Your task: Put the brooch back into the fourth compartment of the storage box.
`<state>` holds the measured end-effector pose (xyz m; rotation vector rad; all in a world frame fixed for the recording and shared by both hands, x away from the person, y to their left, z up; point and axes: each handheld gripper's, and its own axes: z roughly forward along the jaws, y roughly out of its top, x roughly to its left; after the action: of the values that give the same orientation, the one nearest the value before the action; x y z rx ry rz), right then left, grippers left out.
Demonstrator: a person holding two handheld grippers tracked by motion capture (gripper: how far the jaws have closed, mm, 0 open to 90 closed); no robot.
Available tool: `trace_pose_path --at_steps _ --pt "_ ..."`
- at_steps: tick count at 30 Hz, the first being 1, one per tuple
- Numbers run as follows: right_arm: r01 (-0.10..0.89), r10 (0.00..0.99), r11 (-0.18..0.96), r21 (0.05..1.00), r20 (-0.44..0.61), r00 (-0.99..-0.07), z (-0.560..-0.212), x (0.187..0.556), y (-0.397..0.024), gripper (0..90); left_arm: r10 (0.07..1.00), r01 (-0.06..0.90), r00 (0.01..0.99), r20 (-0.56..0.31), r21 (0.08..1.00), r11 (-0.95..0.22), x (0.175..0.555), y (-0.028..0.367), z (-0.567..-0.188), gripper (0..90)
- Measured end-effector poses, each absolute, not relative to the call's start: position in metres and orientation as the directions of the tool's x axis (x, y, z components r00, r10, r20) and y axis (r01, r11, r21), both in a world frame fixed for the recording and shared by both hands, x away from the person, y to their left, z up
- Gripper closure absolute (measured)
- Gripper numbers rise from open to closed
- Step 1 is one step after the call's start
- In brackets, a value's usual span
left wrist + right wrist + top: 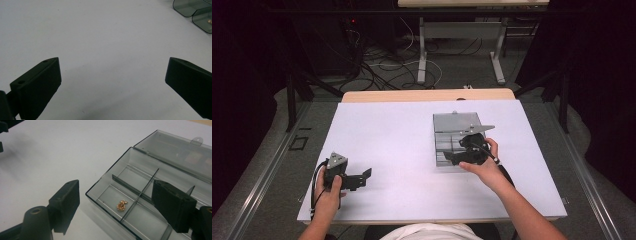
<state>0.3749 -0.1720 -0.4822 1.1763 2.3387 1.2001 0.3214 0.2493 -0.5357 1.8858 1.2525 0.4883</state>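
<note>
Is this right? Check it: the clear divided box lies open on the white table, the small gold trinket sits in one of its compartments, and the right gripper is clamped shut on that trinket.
Not quite. The right gripper is open, not clamped: in the right gripper view the gold trinket lies loose on the compartment floor, untouched. The divided box does lie open on the white table.

A white-topped table (382,145) with a pale wood far edge stood on grey carpet (272,165). Beyond it, a tangle of cables (384,65) lay on the floor beside the grey legs of a second desk (462,30). Black curtains (597,75) closed in both sides, leaving the room dim.
</note>
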Motion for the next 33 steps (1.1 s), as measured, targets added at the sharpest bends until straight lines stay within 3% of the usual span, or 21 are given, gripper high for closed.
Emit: trace_pose_path --at_steps 16,33 --pt "0.53 0.801 0.315 0.787 0.078 -0.593 -0.462 0.368 -0.206 12.0 0.896 0.584 0.431 -0.109 0.791 -0.185 0.321 0.25 -0.536 0.5" --pt "0.561 0.839 0.294 0.774 0.072 -0.54 -0.472 0.358 -0.247 0.0 0.898 0.587 0.427 -0.109 0.788 -0.184 0.321 0.249 -0.536 0.5"
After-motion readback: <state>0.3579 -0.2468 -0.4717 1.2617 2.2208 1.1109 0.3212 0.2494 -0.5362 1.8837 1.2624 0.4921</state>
